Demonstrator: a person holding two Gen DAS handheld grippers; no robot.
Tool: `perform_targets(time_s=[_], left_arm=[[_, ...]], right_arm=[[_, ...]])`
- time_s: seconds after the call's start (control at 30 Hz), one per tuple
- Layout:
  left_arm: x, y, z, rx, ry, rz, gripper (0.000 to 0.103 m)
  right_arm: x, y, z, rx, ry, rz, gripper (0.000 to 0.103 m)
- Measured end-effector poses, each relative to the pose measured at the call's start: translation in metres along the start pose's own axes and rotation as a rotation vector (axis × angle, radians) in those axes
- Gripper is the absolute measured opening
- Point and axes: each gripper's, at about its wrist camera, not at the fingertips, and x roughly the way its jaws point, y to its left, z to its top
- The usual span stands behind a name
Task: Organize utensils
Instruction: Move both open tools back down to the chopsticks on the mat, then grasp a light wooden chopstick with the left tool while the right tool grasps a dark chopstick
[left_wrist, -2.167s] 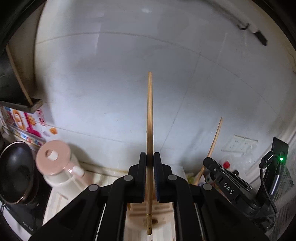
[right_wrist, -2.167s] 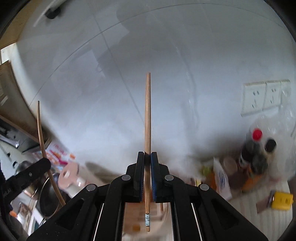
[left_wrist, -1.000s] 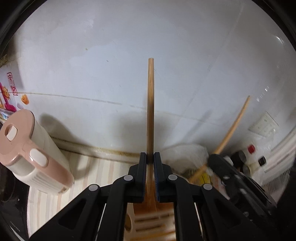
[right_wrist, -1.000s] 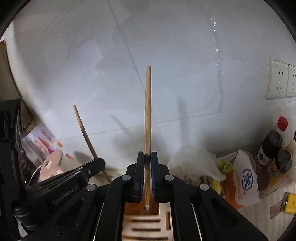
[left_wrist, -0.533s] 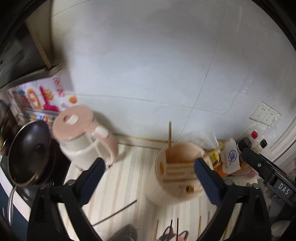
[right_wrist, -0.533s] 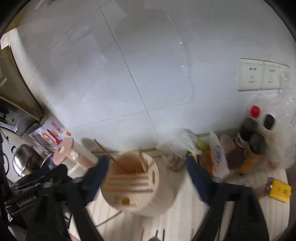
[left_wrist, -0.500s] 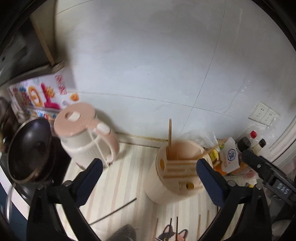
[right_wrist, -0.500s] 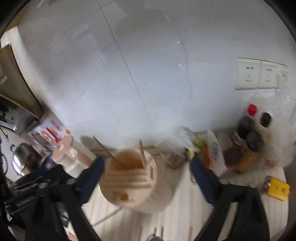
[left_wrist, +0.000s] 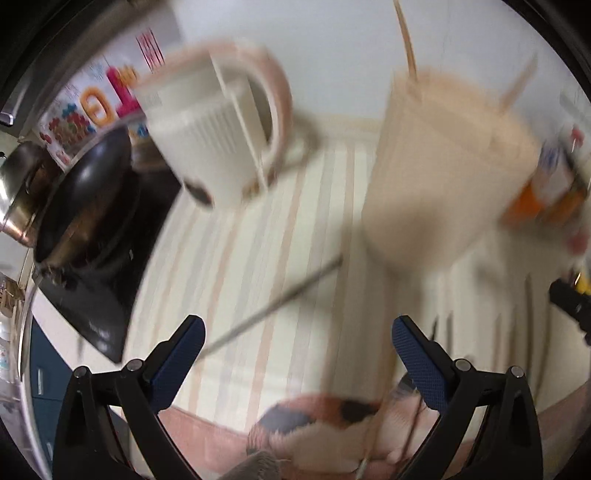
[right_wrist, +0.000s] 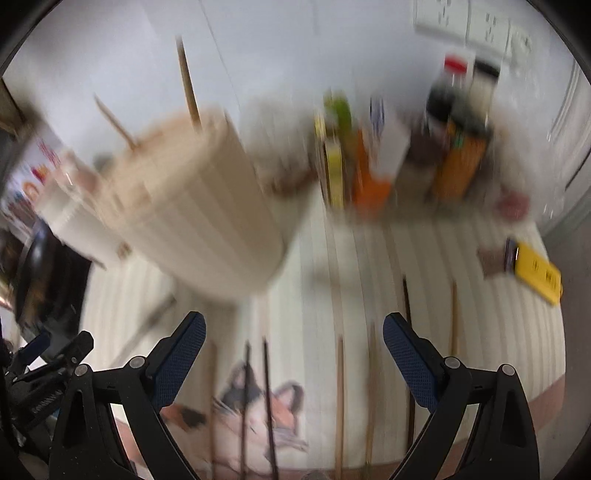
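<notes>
Striped bench below both tools; left tool and right tool gape apart, empty, chopsticks lying under the right tool.

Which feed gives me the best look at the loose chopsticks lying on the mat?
The right wrist view: several loose chopsticks lie spread across the striped mat, though blurred. The left wrist view shows only one grey stick and faint streaks at right.

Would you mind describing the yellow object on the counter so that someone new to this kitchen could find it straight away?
Start at the striped mat covering the counter and go to its far right edge, below the dark-capped bottles by the wall. The yellow object lies flat there, beside a small brown scrap. It is the only bright yellow, flat rectangular thing; the chopsticks nearby are thin sticks.
</notes>
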Motion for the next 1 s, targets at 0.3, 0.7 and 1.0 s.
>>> perform_targets(time_s=[0.3, 0.7, 1.0], left_arm=[[0.087, -0.053, -0.076, 0.146, 0.297, -0.088, 0.095], [0.093, -0.068, -0.07, 0.179, 0.249, -0.163, 0.004], [0.1, -0.019, -0.072, 0.115, 0.25, -0.117, 0.004]], right_arm=[[0.069, -0.007, -0.064, -0.005, 0.228, -0.001, 0.043], [0.092, -0.004, -0.092, -0.001, 0.319, 0.029, 0.042], [0.117, 0.022, -0.108, -0.057, 0.403, 0.043, 0.04]])
